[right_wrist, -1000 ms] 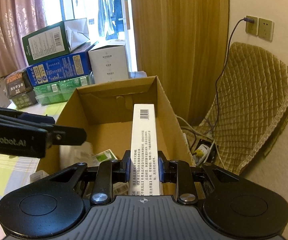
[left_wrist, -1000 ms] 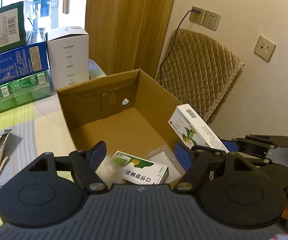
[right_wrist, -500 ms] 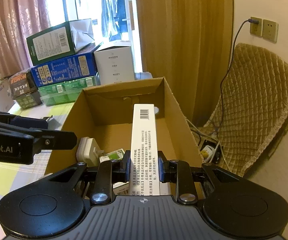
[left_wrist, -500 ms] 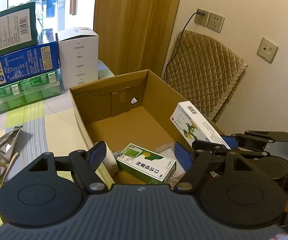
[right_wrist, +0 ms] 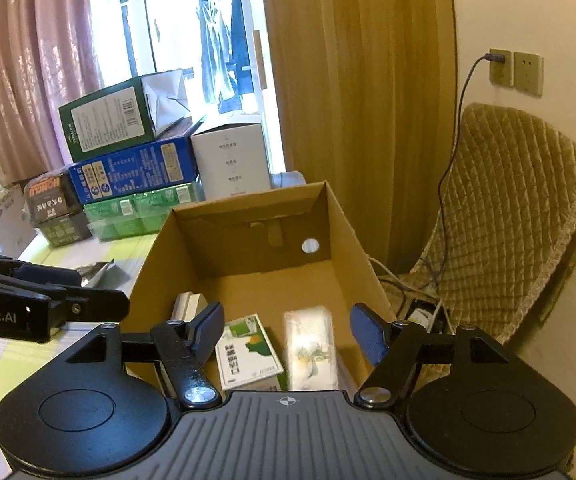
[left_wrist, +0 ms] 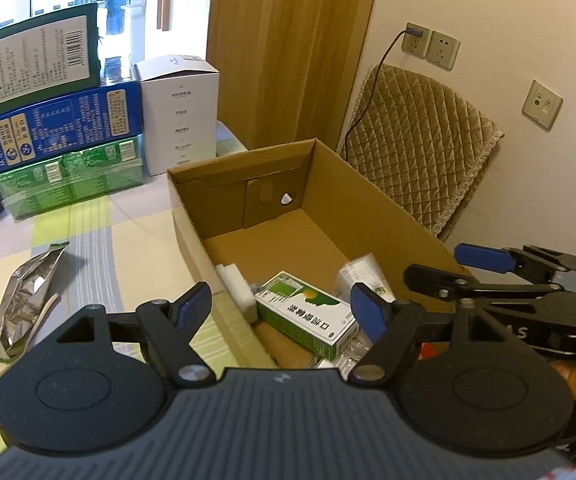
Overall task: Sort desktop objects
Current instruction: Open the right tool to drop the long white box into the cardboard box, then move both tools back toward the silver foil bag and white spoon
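Left tool at lower centre of the frame, fingers spread wide with nothing between them, positioned over the near edge of the open cardboard box at centre. Inside the box, lower centre: a green-and-white carton, a white block and a blurred white carton. Right tool at right edge, also spread apart; a silver foil pouch lies on the counter at left.
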